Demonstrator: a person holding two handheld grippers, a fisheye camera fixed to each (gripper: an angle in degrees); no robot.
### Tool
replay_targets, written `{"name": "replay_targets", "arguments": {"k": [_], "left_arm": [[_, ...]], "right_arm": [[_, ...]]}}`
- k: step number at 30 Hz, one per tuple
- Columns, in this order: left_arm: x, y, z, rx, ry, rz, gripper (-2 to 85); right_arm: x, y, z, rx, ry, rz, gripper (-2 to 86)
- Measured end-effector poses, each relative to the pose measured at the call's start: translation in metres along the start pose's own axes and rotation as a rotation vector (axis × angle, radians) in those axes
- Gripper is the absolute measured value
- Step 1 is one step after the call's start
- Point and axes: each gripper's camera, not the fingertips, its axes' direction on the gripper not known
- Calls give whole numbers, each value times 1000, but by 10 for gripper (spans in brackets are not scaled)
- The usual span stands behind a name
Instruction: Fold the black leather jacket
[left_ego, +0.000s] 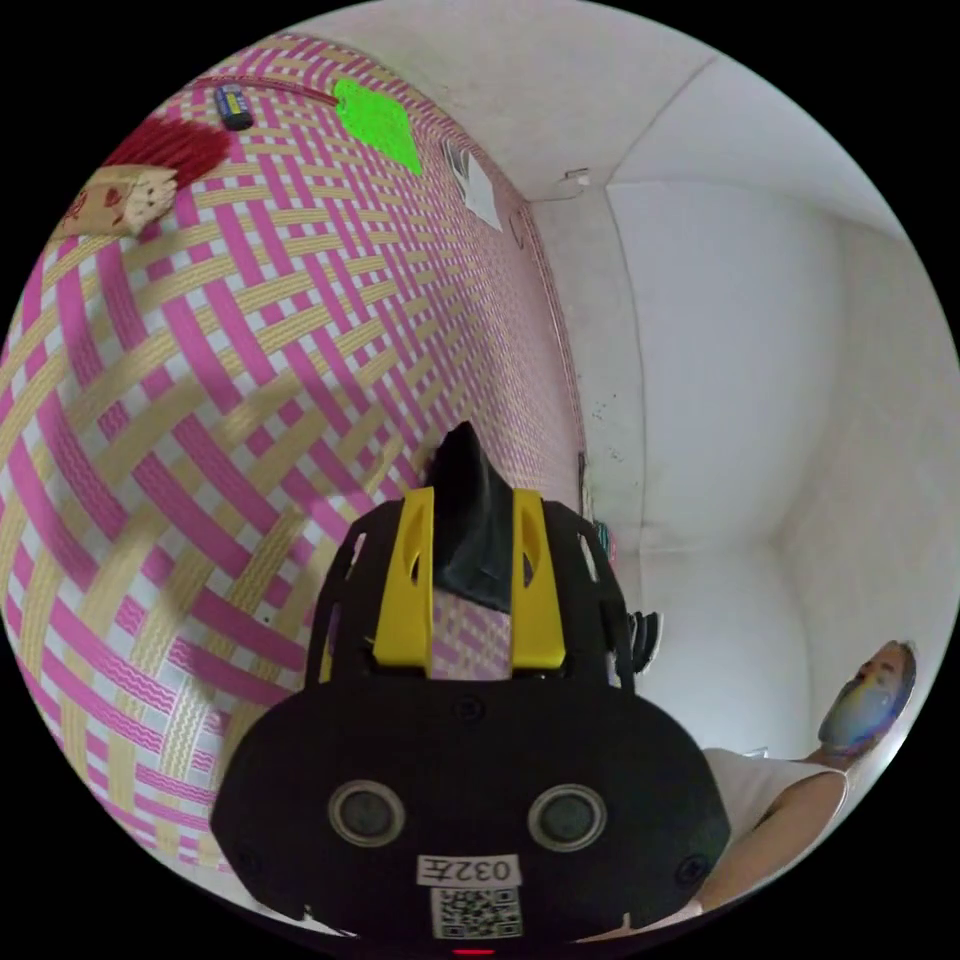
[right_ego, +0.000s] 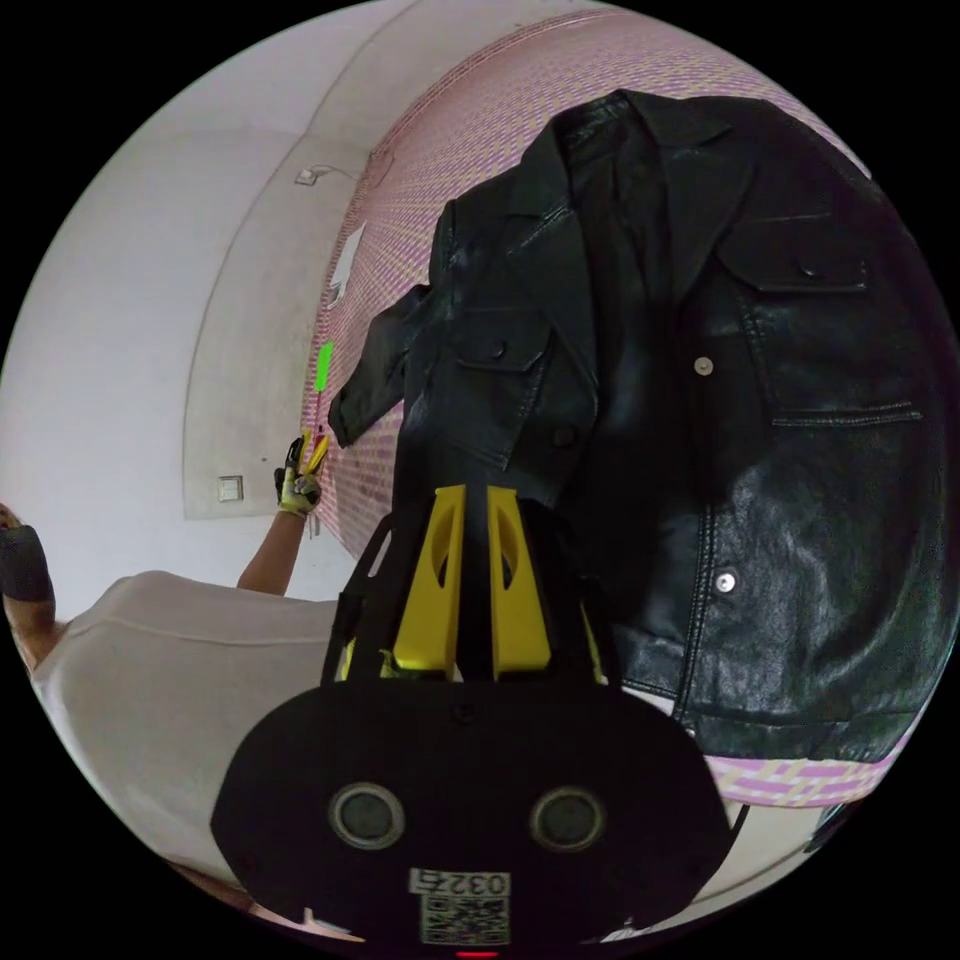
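Observation:
The black leather jacket (right_ego: 700, 400) lies front up and open on a pink and yellow woven mat (right_ego: 450, 130), collar at the far end. One sleeve (right_ego: 375, 370) stretches out sideways. In the left gripper view, my left gripper (left_ego: 472, 492) is shut on a black leather tip (left_ego: 470, 520) that sticks out past its yellow jaws, above the mat (left_ego: 250, 380). The right gripper view shows that left gripper (right_ego: 306, 455) small and far off, by the sleeve's end, held by a gloved hand. My right gripper (right_ego: 476, 490) has its jaws pressed close together on the jacket's near side edge.
On the mat's far part lie a green item (left_ego: 375, 120), a red brush-like thing (left_ego: 165, 150), a small cardboard piece (left_ego: 110, 200), a blue object (left_ego: 235, 105) and white paper (left_ego: 480, 190). White walls (left_ego: 740, 350) border the mat. A person in a white top (right_ego: 200, 660) stands close by.

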Motion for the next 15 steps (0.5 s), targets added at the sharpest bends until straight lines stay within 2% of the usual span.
{"name": "replay_targets", "arguments": {"k": [5,10,12,15], "left_arm": [[11,-18,44,-141,-33,75,73],[42,-34,89,-263,-110,157,-4],[59,-36,81,-234,-25,178,-9],[84,-28,37,-89,148,116,-10]], "right_arm": [[-5,3,9,-26,0,-17,47],[-13,8,13,-30,9,-41,47],[-15,13,10,-21,17,-46,47],[-15,25,3,9,41,-41,47]]}}
